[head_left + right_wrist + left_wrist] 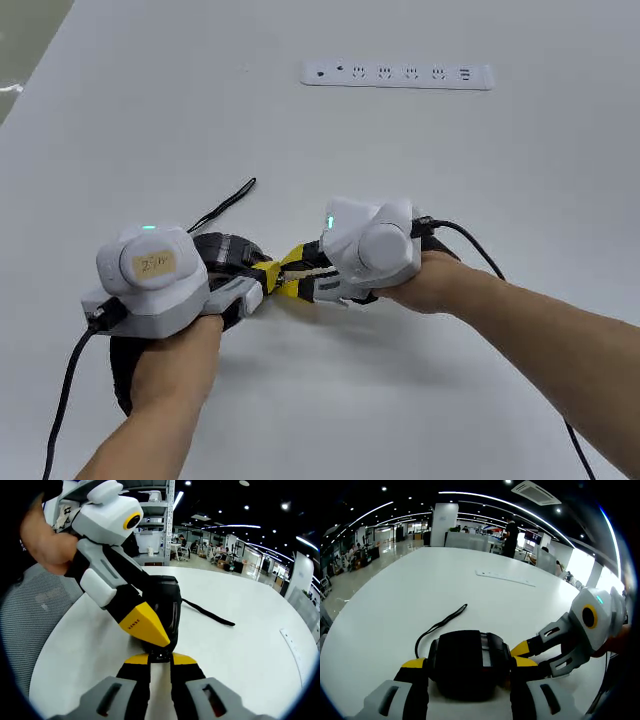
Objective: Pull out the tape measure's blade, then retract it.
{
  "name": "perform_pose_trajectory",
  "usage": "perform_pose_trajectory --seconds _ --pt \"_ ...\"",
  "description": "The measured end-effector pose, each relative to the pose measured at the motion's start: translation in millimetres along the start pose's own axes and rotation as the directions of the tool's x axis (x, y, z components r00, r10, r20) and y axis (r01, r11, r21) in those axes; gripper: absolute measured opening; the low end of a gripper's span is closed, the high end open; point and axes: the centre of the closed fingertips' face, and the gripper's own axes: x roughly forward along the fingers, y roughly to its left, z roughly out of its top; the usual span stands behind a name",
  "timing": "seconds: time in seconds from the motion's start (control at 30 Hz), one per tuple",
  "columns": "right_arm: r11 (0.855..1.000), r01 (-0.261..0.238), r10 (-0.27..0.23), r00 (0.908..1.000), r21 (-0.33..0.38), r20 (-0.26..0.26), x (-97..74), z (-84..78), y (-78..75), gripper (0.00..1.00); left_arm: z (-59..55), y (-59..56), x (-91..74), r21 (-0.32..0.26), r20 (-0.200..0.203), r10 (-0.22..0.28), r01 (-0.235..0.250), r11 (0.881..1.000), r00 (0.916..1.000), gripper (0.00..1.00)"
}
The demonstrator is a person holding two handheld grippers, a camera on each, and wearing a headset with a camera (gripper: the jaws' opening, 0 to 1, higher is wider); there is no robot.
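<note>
The black tape measure (226, 248) lies on the white table (330, 150) between the two grippers. My left gripper (252, 268) is shut on its case, and the left gripper view has the case (465, 647) wedged between the yellow-tipped jaws of that gripper (468, 663). From the right, my right gripper (290, 274) points straight at the case mouth. Its jaws (160, 658) stand close together on the blade tip (160, 654) at the case (165, 605). Very little blade is out. A black wrist strap (225, 207) trails from the case across the table.
A white power strip (398, 74) lies at the far side of the table. Black cables (470, 245) hang from both grippers. A grey mesh chair (30, 630) stands by the table's near edge. People and desks fill the office beyond the table (510, 535).
</note>
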Motion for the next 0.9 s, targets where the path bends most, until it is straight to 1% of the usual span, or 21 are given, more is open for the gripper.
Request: perform_pose_trajectory --seconds 0.33,0.53,0.7,0.9 --pt "1.0 0.012 -0.012 0.9999 -0.002 -0.012 0.3 0.0 -0.2 0.14 -0.2 -0.4 0.2 0.011 -0.011 -0.004 0.004 1.0 0.9999 0.64" --pt "1.0 0.016 -0.016 0.9996 -0.004 -0.024 0.5 -0.2 -0.3 0.14 -1.2 -1.0 0.0 0.028 -0.028 -0.015 0.016 0.999 0.9995 0.64" --pt "1.0 0.024 -0.024 0.9993 -0.005 -0.029 -0.5 -0.4 -0.6 0.15 -1.4 -1.6 -1.3 0.05 -0.031 -0.018 0.02 0.999 0.9993 0.64" --pt "0.999 0.035 -0.034 0.9989 0.008 -0.032 -3.8 -0.8 -1.4 0.17 -1.4 -0.8 -2.5 0.063 -0.035 -0.026 0.028 0.998 0.9991 0.63"
